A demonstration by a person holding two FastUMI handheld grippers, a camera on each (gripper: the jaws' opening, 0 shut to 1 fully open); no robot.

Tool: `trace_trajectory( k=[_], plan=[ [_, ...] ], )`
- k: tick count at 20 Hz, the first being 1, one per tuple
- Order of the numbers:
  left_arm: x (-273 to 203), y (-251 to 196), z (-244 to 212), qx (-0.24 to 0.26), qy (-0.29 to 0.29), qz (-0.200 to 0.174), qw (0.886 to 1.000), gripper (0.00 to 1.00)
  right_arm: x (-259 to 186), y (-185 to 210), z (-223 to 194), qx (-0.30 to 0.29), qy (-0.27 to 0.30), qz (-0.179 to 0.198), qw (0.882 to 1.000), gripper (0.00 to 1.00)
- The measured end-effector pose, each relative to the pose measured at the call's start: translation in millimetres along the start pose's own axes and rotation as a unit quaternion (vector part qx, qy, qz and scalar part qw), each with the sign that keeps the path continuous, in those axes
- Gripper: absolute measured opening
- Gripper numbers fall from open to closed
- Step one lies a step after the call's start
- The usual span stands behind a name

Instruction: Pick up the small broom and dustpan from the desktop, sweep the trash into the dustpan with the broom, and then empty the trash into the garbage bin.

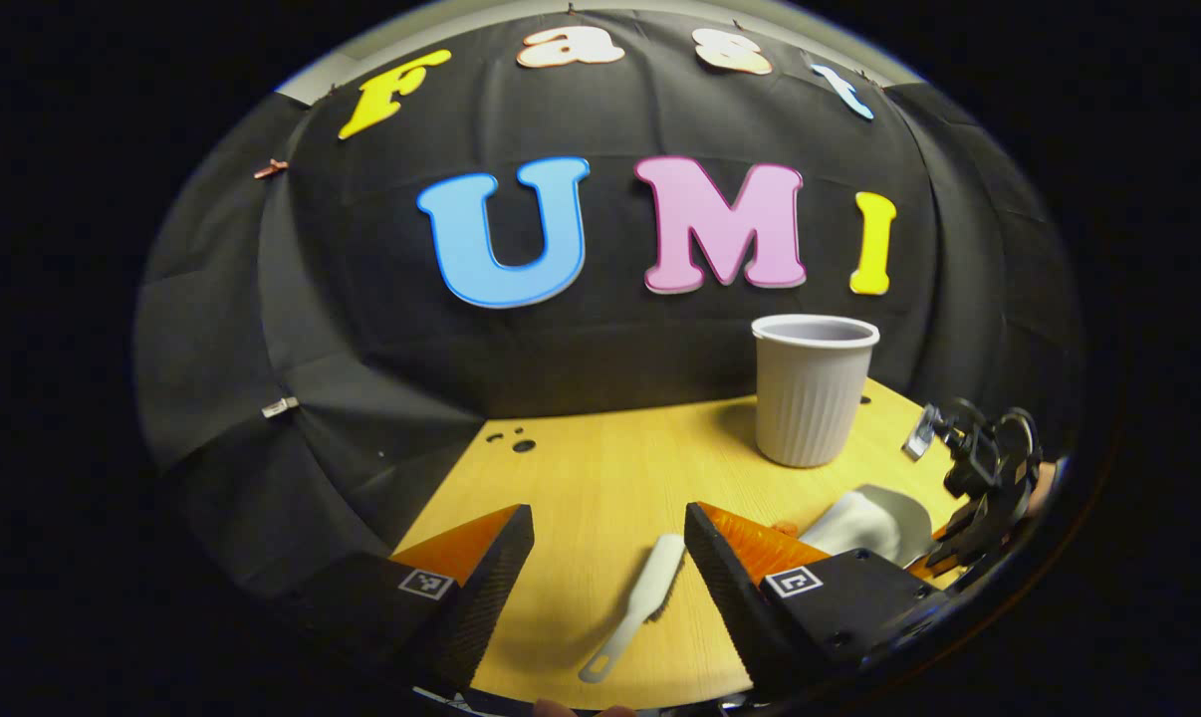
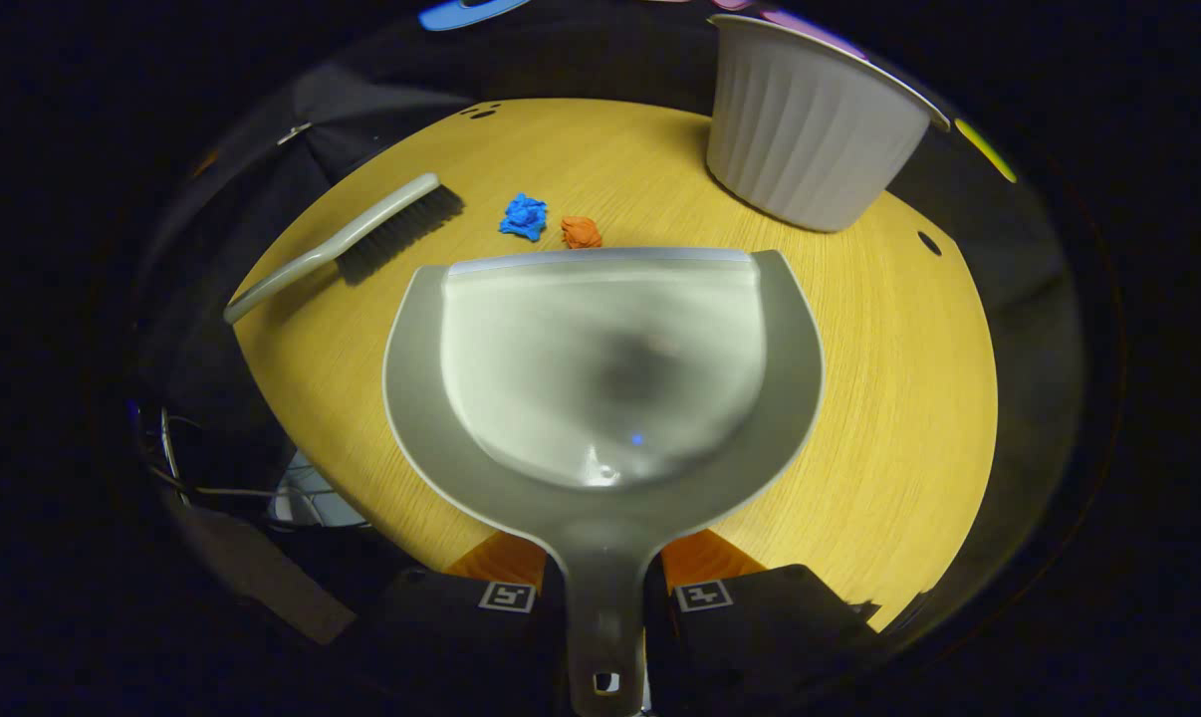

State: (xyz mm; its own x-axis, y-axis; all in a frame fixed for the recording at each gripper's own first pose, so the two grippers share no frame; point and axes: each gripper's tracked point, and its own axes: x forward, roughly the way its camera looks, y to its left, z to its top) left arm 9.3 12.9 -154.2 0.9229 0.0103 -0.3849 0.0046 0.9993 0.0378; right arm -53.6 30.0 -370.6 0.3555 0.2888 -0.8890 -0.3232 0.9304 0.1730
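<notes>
My right gripper (image 2: 601, 570) is shut on the handle of the grey dustpan (image 2: 600, 368), whose front lip rests close to two crumpled paper scraps, one blue (image 2: 525, 216) and one orange (image 2: 581, 232). The small grey broom (image 2: 347, 244) with dark bristles lies flat on the wooden desktop (image 2: 889, 398), left of the scraps. In the left gripper view my left gripper (image 1: 608, 558) hangs open above the broom (image 1: 638, 603), its fingers on either side of the brush and apart from it. The dustpan (image 1: 874, 523) and the other gripper (image 1: 984, 478) show at the right there.
A white ribbed garbage bin (image 2: 810, 129) stands upright at the back right of the desktop, also seen as the bin (image 1: 813, 393) in the left gripper view. Small holes (image 1: 516, 441) mark the far left of the tabletop. Cables and a metal frame (image 2: 302, 498) lie below the desk's left edge.
</notes>
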Motion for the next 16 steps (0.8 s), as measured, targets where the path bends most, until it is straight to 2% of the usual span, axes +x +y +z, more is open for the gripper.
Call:
trace_trajectory(
  k=[3, 4, 6, 7, 9, 13, 15, 16],
  plan=[
    [13.5, -12.5, -34.6, 0.011, 0.059, -0.039, 0.997, 0.97, -17.9, 2.6, -6.1, -0.023, -0.005, 0.011, 1.0, 0.36],
    [18.0, -14.9, -47.4, 0.011, 0.081, -0.051, 0.995, 0.97, -22.5, 1.8, -9.2, -0.025, -0.006, 0.013, 1.0, 0.39],
    [27.4, -20.4, -71.7, 0.008, 0.127, -0.069, 0.989, 0.97, -31.2, 2.1, -15.6, -0.025, -0.009, 0.016, 1.0, 0.36],
    [32.9, -22.5, -85.6, 0.006, 0.152, -0.077, 0.985, 0.98, -34.1, 1.9, -18.6, -0.027, -0.01, 0.017, 0.999, 0.39],
    [40.0, -26.3, -112.1, 0.007, 0.203, -0.095, 0.975, 0.98, -38.8, -0.6, -26.5, -0.035, -0.008, 0.013, 0.999, 0.39],
    [63.0, -21.0, -157.2, 0.02, 0.28, -0.097, 0.955, 0.96, -46.2, -5.6, -41.9, -0.023, -0.003, 0.012, 1.0, 0.36],
    [71.0, -18.4, -178.5, 0.033, 0.312, -0.1, 0.944, 0.96, -46.9, -8.1, -48.1, -0.016, -0.001, 0.01, 1.0, 0.36],
    [76.5, -18.1, -187.9, 0.036, 0.328, -0.102, 0.938, 0.94, -46.5, -8.7, -49.4, -0.015, 0.0, 0.009, 1.0, 0.39]
  ],
)
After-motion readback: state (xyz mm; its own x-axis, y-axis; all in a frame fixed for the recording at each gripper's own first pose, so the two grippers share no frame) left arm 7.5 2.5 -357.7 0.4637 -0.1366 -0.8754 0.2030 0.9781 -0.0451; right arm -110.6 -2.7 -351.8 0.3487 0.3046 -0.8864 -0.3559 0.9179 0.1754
